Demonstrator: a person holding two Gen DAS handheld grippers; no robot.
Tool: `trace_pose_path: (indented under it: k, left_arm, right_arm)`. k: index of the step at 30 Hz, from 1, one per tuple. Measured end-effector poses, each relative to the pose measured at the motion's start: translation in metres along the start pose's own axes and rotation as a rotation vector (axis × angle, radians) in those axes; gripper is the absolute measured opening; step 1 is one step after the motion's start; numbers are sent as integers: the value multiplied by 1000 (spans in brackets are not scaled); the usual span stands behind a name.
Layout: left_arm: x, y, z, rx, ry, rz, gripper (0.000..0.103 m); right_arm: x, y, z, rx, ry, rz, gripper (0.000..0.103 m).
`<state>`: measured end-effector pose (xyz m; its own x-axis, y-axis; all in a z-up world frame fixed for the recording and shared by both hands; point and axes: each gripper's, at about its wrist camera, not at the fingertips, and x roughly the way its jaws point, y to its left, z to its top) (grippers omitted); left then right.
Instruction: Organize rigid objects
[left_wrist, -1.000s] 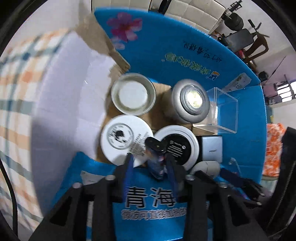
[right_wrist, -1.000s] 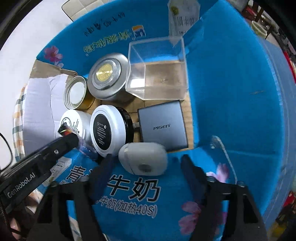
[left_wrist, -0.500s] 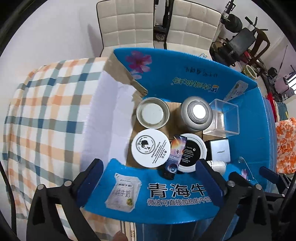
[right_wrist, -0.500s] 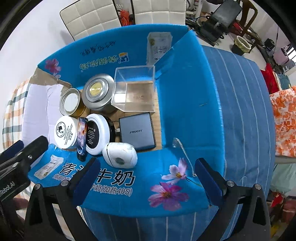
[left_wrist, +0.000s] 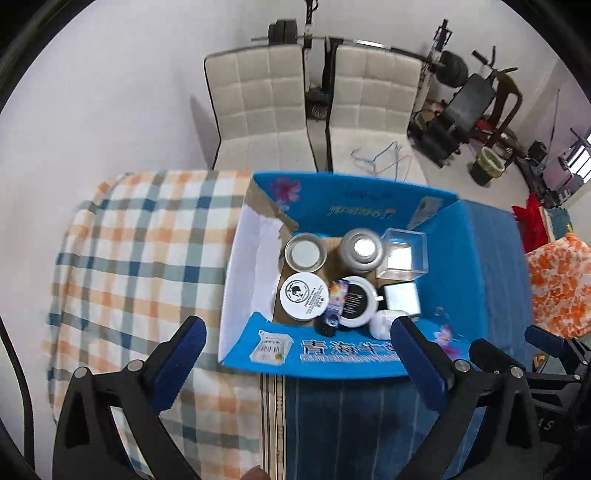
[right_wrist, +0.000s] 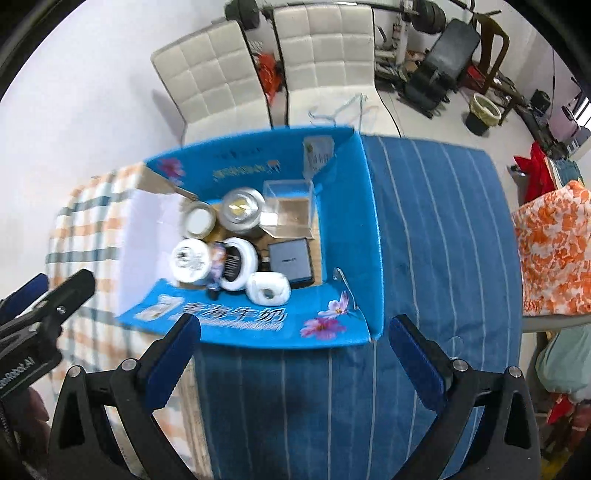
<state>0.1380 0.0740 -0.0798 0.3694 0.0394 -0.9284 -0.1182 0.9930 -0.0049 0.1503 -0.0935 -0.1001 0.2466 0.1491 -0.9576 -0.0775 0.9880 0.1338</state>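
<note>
An open blue cardboard box (left_wrist: 343, 352) (right_wrist: 236, 325) stands on the table and holds several rigid things. Among them are a white round tin (left_wrist: 304, 301) (right_wrist: 191, 259), a dark lighter (left_wrist: 335, 305) (right_wrist: 217, 264) leaning between two tins, a clear plastic cube (left_wrist: 402, 254) (right_wrist: 291, 206), a grey charger (left_wrist: 400, 298) (right_wrist: 291, 261) and a white case (left_wrist: 384, 322) (right_wrist: 267, 288). My left gripper (left_wrist: 301, 360) is open and empty, high above the box's near wall. My right gripper (right_wrist: 293, 354) is open and empty, above the near wall too.
A plaid cloth (left_wrist: 140, 258) covers the table's left part and a blue striped cloth (right_wrist: 436, 240) the right. Two white chairs (left_wrist: 314, 110) stand behind the table. Exercise gear (left_wrist: 465, 110) and an orange patterned fabric (right_wrist: 554, 251) lie to the right.
My left gripper opened, left the dark lighter between the two tins, and rose away from the box. My right gripper also pulled up and back.
</note>
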Motion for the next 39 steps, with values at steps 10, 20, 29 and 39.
trace_pose_path:
  k: [10, 20, 29, 39]
  left_arm:
    - [-95, -6, -15, -10, -68, -26, 103]
    - [-139, -14, -39, -18, -115, -23, 103]
    - [-142, -13, -49, -23, -123, -3, 103]
    - [-115, -6, -53, -35, -79, 23, 103]
  right_arm:
    - [-112, 7, -25, -40, -123, 55, 103]
    - [-169, 9, -56, -74, -170, 66, 103]
    - [-159, -2, -59, -44, -172, 4, 103]
    - [-131, -6, -50, -31, -144, -41, 103]
